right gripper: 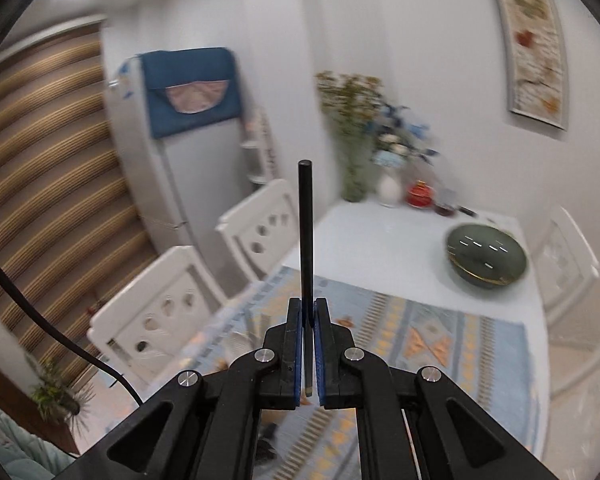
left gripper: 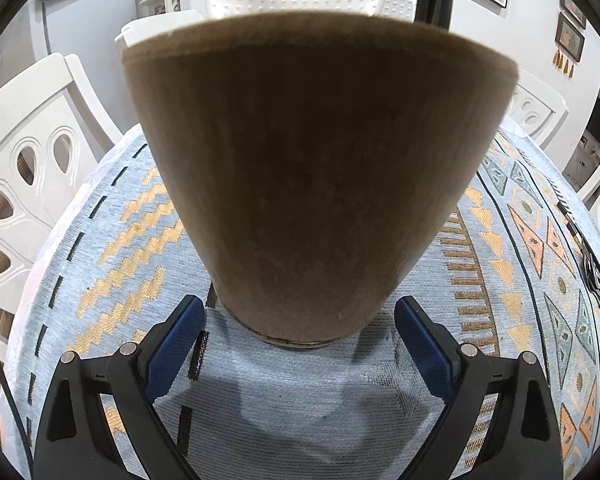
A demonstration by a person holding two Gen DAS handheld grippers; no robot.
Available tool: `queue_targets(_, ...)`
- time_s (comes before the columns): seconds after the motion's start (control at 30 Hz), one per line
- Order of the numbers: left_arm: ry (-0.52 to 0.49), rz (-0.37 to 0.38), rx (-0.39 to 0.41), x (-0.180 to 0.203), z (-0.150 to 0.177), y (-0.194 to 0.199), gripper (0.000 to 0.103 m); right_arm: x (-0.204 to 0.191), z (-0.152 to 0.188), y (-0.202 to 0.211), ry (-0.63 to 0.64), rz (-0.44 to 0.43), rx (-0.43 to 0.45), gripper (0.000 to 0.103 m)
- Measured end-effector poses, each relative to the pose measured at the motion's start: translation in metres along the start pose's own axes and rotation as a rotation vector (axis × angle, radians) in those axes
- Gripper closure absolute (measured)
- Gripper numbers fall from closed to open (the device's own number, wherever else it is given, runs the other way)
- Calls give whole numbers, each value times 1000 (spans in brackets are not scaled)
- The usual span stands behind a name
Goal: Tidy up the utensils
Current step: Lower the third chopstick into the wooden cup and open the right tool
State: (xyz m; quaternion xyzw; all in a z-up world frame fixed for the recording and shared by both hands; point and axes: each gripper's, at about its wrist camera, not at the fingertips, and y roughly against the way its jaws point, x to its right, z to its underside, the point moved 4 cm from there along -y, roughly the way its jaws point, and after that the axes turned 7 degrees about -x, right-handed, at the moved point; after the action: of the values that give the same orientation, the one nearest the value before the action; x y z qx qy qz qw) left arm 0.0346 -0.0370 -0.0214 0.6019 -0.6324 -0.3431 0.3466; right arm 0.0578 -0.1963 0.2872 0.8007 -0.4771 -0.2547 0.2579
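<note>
A tall brown wooden holder (left gripper: 308, 168) stands upright on the patterned blue cloth (left gripper: 112, 240) and fills the left wrist view. My left gripper (left gripper: 300, 312) is open, its blue pads (left gripper: 172, 344) on either side of the holder's base without touching it. My right gripper (right gripper: 308, 308) is shut on a thin black stick-like utensil (right gripper: 305, 224), which points straight up from the pads, held high above the table. Its kind cannot be told.
White chairs (left gripper: 24, 168) (right gripper: 160, 308) stand around the table. A dark green bowl (right gripper: 486, 258) sits on the white table (right gripper: 380, 248) beyond the cloth. Vases of flowers (right gripper: 356, 136) and a red jar (right gripper: 419, 194) stand at the far edge. A fridge (right gripper: 188, 152) is behind.
</note>
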Motion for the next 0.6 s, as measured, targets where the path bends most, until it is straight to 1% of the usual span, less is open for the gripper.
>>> queue_targets(0.13, -24, -11, 25, 5, 1, 5, 7, -31, -9, -18, 54, -64, -13, 98)
queue_targets(0.27, -17, -8, 33, 6, 2, 8, 7, -56, -9, -45, 84, -111, -36, 98)
queue_targets(0.37, -19, -10, 38, 6, 3, 9, 7, -61, -5, -64, 81, -138, -65, 98)
queue_targets(0.5, -30, -14, 37, 9, 4, 10, 7, -67, 3, -91, 91, -122, -115, 98)
queue_targets(0.6, -26, -13, 36, 9, 5, 10, 7, -64, 9, -104, 72, -135, -154, 98)
